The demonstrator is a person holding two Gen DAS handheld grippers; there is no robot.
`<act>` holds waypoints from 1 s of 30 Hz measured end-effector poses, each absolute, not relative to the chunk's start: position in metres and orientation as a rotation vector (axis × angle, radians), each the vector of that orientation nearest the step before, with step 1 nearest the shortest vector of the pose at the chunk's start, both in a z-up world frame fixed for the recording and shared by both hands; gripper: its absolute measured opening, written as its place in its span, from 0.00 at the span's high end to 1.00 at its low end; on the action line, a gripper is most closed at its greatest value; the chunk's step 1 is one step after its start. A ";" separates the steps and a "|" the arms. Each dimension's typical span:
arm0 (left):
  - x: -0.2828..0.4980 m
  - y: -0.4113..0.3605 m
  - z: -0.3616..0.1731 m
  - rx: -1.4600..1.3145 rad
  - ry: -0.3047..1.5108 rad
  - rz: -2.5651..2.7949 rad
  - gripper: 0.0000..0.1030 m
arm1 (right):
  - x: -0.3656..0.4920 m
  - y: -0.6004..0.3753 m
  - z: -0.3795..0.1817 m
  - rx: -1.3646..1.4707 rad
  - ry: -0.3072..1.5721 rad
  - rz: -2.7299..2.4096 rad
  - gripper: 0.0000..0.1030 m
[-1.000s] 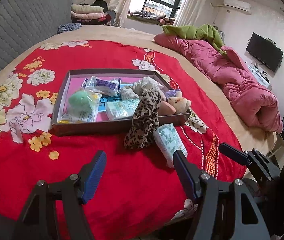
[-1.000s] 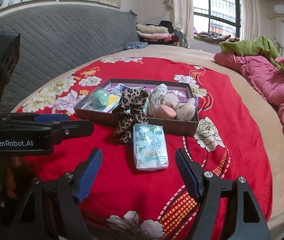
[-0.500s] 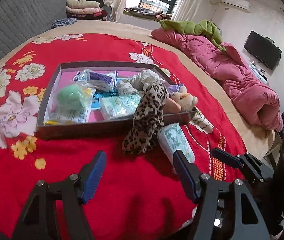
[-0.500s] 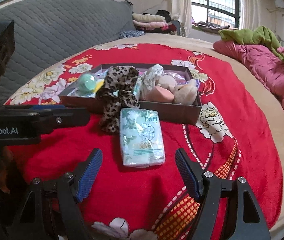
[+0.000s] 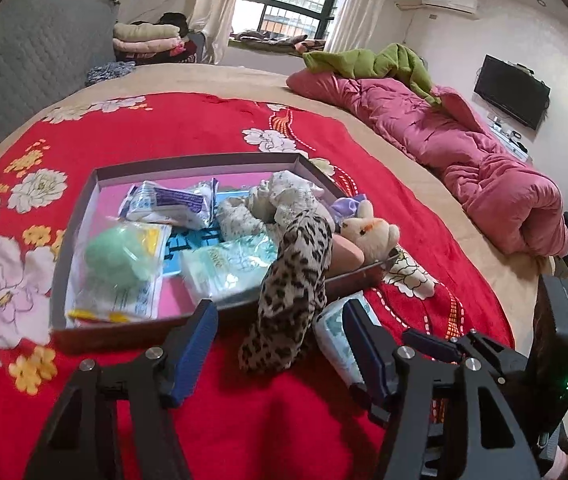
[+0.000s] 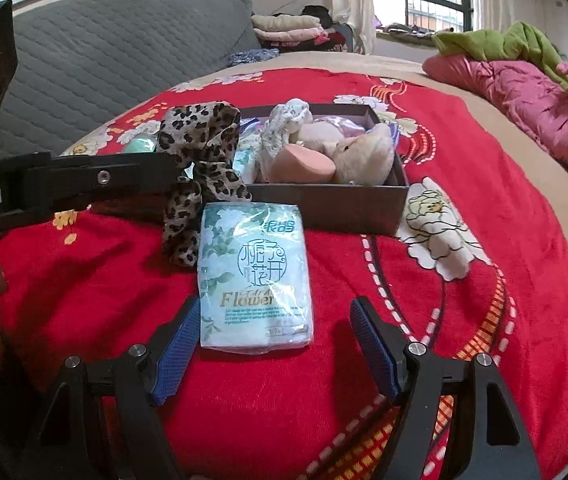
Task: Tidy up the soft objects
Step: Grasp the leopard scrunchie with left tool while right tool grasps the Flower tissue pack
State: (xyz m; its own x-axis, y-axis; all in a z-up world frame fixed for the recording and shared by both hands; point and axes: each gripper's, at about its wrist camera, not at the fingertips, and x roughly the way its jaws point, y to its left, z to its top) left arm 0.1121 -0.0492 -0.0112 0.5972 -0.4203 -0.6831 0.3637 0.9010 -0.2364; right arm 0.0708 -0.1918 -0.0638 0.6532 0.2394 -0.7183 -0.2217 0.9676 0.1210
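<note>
On the left, the box [image 5: 83, 216] sits on the red blanket [image 5: 203, 120], already holding a green sponge pack [image 5: 117, 264] at its nine o'clock side, tissue packs, a lace cloth and a plush toy [image 5: 368, 234] at its three o'clock corner. The leopard cloth [image 5: 292, 292] hangs over the near wall, half in, half out, its tail on the blanket.

The left gripper [image 5: 279, 344] has its jaws apart with nothing between the pads; they have just been narrowing a little. The cloth's tail lies just beyond the tips, at about twelve o'clock from them. To do this well, I'd say take the cloth low on the dangling tail, pinch a good fold of it, and lift before swinging toward eleven o'clock, so it clears the wall instead of dragging the box.

Moving right, the tissue pack [image 6: 255, 272] lies flat on the blanket, just at six o'clock of the box and touching the cloth's tail. The right gripper [image 6: 273, 344] is wide apart, the pack's near end sitting between the pads, not yet pressed. It looks best to close across the short width, squeezing gently since the wrapper is slippery, then carry it up to the free patch in the box.
</note>
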 end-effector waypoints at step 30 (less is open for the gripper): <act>0.139 -0.037 -0.004 -0.206 0.775 -0.542 0.88 | 0.087 -0.191 -0.048 0.003 0.745 0.244 0.49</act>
State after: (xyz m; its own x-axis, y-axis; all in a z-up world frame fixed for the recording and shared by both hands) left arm 0.1387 -0.0367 -0.0038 0.5864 -0.5353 -0.6079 0.3874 0.8444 -0.3699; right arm 0.0873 -0.1914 -0.0479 0.7082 0.2206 -0.6706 -0.2186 0.9718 0.0888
